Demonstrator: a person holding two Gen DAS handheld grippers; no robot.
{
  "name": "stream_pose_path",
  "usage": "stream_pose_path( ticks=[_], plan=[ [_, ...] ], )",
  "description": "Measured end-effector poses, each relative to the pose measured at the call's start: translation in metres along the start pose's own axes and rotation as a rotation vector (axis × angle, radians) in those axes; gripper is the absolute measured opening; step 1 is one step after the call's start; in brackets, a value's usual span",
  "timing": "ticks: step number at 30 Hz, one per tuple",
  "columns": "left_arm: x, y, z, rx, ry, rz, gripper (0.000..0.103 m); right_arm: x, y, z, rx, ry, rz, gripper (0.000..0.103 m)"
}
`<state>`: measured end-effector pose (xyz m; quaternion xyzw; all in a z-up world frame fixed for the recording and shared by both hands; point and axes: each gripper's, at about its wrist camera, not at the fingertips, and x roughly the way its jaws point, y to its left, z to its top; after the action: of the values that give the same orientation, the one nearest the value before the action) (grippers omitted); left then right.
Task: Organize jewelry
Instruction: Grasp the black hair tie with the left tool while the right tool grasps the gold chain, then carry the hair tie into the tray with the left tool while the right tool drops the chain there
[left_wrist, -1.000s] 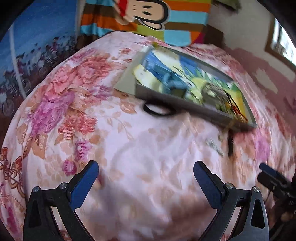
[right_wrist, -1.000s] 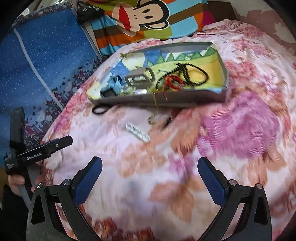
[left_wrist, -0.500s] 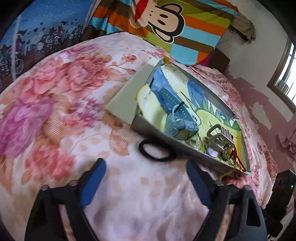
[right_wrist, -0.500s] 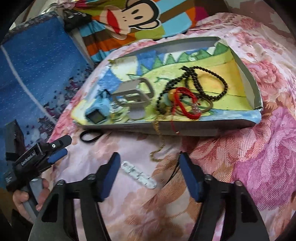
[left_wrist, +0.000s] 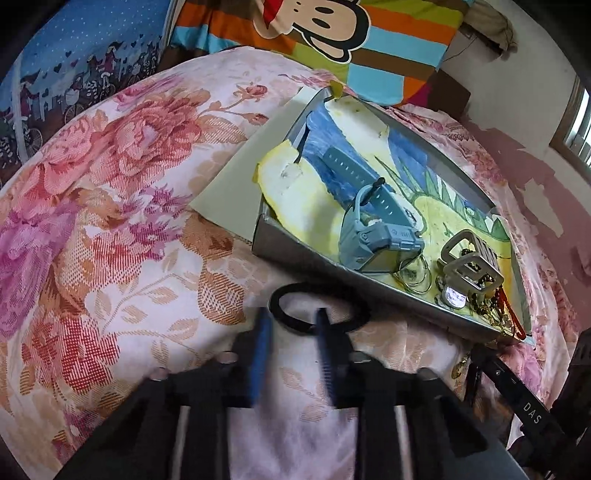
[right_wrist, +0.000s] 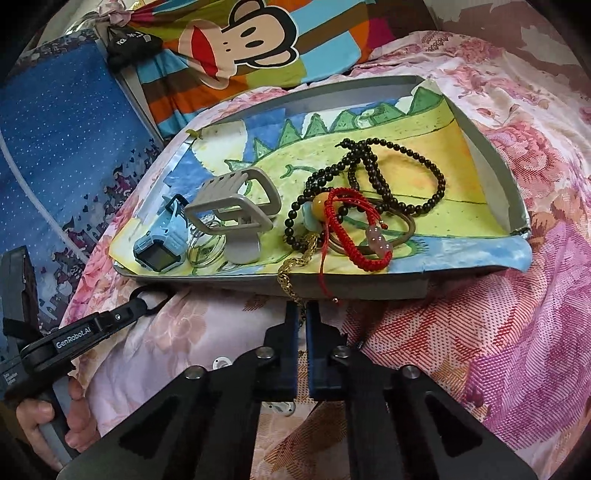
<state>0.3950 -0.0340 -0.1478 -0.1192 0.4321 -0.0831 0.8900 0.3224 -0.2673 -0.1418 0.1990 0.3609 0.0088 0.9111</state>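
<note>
Both tools have narrowed: left tool (left_wrist: 293, 332) straddles the black hair tie (left_wrist: 317, 308), half-closed; right tool (right_wrist: 300, 325) pinches the gold chain (right_wrist: 291, 275) trailing lengthwise over the tray (right_wrist: 369, 286) wall.

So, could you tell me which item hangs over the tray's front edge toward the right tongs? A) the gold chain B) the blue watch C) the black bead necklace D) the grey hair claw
A: the gold chain spills over the tray wall, down to the nearly shut right tongs.
</note>
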Motion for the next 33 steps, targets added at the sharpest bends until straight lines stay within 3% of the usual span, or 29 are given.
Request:
stream_pose_path(
  ticks=[4,14,18,23,33],
  plan=[
    [-0.001,0.006,-0.004,-0.033,-0.008,-0.005,0.005,-0.007,0.002,-0.002,-0.026,-0.041,0.007,0.003],
    [-0.036,-0.009,-0.007,-0.022,-0.023,-0.029,0.004,-0.036,0.017,-0.009,-0.127,-0.148,0.048,0.003],
    [-0.052,-0.018,0.004,-0.028,-0.044,-0.082,0.004,-0.051,0.023,-0.006,-0.161,-0.163,0.066,0.003],
    [-0.061,-0.027,0.017,-0.073,-0.06,-0.146,0.004,-0.076,0.025,0.012,-0.181,-0.187,0.094,0.003],
    [-0.06,-0.067,0.037,-0.075,-0.214,-0.195,0.004,-0.109,0.03,0.076,-0.318,-0.21,0.095,0.003]
  ],
)
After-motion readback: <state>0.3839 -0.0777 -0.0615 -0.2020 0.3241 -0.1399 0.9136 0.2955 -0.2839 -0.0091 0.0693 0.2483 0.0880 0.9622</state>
